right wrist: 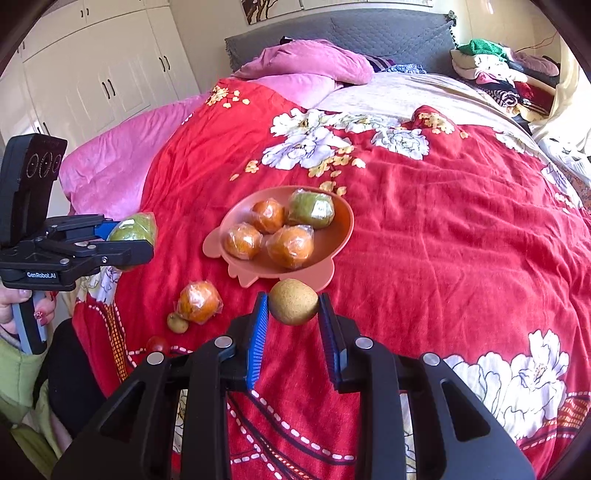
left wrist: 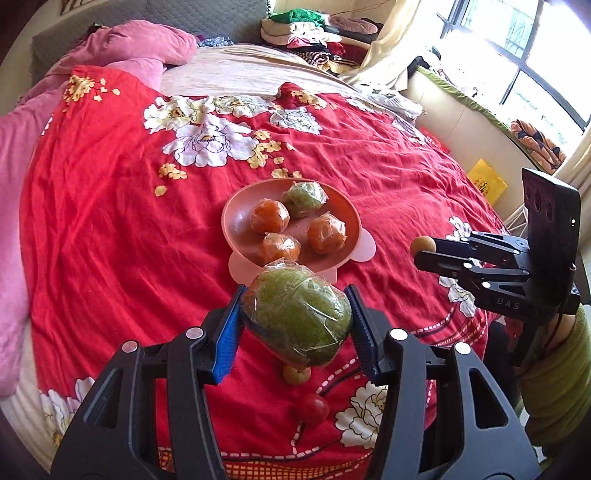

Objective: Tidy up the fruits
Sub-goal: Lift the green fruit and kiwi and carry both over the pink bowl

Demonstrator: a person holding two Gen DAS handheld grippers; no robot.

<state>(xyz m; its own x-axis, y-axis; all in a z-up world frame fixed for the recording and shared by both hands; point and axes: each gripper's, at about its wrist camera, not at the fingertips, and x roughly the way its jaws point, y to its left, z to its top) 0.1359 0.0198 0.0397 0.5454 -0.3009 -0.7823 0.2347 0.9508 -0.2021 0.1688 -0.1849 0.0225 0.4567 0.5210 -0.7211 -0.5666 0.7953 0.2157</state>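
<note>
place: home bedroom | cues: bed (right wrist: 443, 221), pink pillow (right wrist: 306, 61), wardrobe (right wrist: 92, 74), folded clothes (left wrist: 314, 37)

Red floral quilt (right wrist: 443, 240), pink bowl (right wrist: 343, 221)

A wide bed under a red floral quilt (right wrist: 424, 236) filled the room, with a pink velvety blanket (right wrist: 310, 64) bunched against a grey quilted headboard (right wrist: 369, 33). White panelled wardrobe doors (right wrist: 99, 77) lined one wall. Bright daylight came through a dark-framed window (left wrist: 517, 55) beside a pile of folded clothes (left wrist: 314, 40).
</note>
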